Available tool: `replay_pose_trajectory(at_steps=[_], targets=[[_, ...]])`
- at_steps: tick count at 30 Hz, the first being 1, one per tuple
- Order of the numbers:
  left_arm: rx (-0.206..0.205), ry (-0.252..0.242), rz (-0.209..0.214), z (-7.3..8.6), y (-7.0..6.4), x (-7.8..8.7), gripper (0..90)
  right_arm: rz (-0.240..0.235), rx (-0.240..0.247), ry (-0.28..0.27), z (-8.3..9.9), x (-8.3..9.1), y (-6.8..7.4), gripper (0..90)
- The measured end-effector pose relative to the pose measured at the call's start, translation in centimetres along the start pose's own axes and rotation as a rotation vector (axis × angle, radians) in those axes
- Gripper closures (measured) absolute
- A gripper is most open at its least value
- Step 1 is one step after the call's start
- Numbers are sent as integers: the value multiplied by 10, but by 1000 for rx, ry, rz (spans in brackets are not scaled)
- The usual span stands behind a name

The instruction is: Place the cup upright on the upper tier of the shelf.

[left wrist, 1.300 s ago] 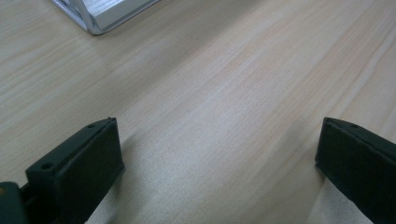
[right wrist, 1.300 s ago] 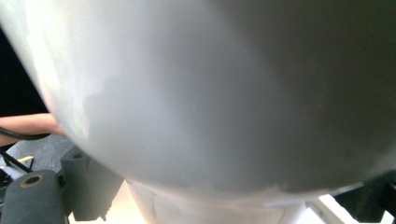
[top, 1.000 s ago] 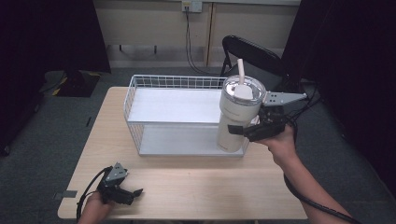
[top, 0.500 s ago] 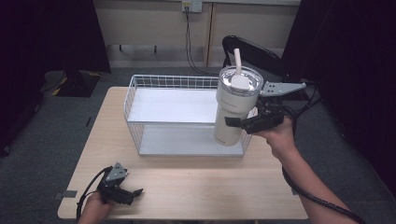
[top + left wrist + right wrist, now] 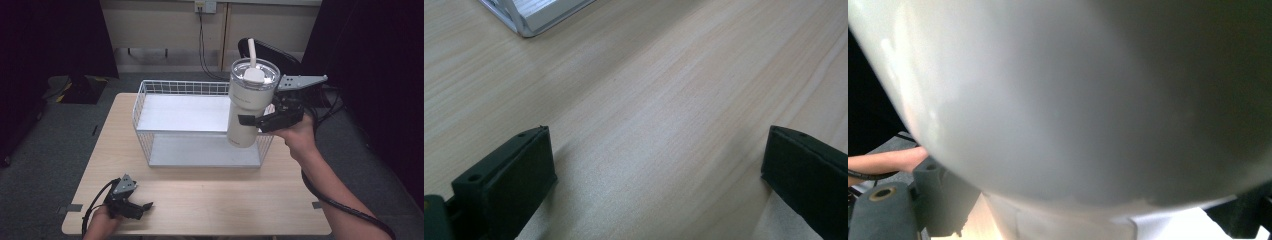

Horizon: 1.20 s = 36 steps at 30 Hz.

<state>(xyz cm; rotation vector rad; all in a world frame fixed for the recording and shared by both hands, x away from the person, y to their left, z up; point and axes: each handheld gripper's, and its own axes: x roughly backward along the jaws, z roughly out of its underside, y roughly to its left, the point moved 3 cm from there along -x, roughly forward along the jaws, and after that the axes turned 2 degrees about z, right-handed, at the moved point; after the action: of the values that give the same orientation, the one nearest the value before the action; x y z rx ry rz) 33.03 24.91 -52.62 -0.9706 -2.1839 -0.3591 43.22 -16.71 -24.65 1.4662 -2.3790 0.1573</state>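
Note:
A large white tumbler (image 5: 248, 102) with a lid and straw hangs in the air over the right end of the white wire basket (image 5: 165, 87). My right gripper (image 5: 260, 120) is shut on the tumbler's body, and the cup's pale wall (image 5: 1073, 100) looms right in front of the right gripper view. My left gripper (image 5: 137, 209) rests low on the wooden table (image 5: 210, 200) near its front left corner. Its jaws stand wide open over bare wood (image 5: 659, 125), with nothing between them.
The wire basket has a flat white floor and an upper shelf; one corner of it (image 5: 524, 15) appears in the left gripper view. A black chair (image 5: 272, 52) stands behind the table. Cables trail from both grippers.
My right gripper has lifted the tumbler up from the basket's right end and a little toward the back. The left gripper has stayed put.

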Motion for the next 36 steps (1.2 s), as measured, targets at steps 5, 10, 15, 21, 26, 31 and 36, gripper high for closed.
replay_pose_trajectory(at_steps=[5,10,15,21,26,31,36], targets=[[3,-3,0,0,0,0,0,14,1,-2,-7,-2,-2,108],[2,-3,-1,0,0,0,0,33,4,-1,-13,-7,-6,108],[2,-3,-1,0,0,0,0,50,14,4,-19,-12,-8,108],[2,-2,0,0,0,0,0,66,13,0,-24,-18,-11,108],[2,-2,0,0,0,0,0,86,13,-2,-29,-24,-14,108],[2,-2,0,0,0,0,0,112,21,6,-31,-30,-16,108],[2,-2,0,0,0,0,0,117,15,10,-32,-36,-20,108]])
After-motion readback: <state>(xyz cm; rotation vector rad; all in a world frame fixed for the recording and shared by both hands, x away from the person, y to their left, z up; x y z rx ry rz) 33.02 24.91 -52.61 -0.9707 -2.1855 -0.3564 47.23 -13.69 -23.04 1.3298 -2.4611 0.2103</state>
